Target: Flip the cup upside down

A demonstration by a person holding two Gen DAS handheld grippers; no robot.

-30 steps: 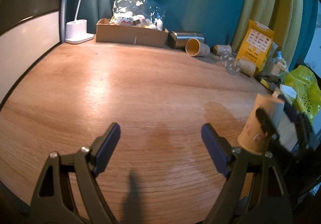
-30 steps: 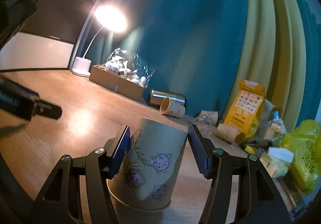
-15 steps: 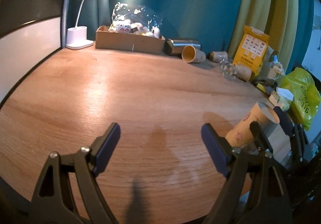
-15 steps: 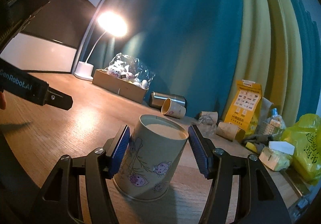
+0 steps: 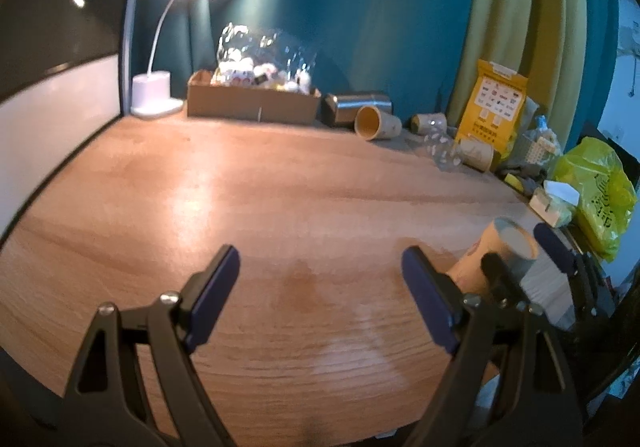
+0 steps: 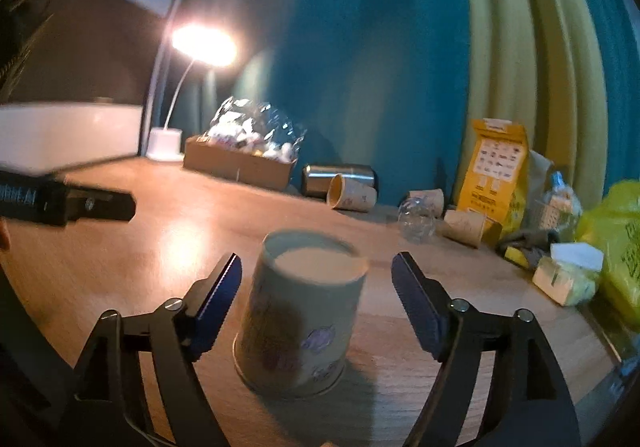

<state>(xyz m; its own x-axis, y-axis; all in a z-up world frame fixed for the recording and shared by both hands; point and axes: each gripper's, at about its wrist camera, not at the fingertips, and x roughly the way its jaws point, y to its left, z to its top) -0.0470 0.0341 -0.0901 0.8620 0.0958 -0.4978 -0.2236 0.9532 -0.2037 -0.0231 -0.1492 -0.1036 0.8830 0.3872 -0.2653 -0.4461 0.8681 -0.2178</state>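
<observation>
Your right gripper (image 6: 316,299) has its jaws spread, one on each side of the cup (image 6: 300,319) with a gap on both sides. The cup stands rim-down on the desk (image 6: 168,243), base up. In the left wrist view the cup (image 5: 496,255) sits at 3 o'clock. Your left gripper (image 5: 320,299) has its jaws spread over bare desk.

blur: cup (image 6: 300,311) printed figures unreadable | hidden: cup (image 5: 492,259) lower side behind gripper fingers (image 5: 428,295) | cut off: yellow bag (image 6: 616,247) at right edge
</observation>
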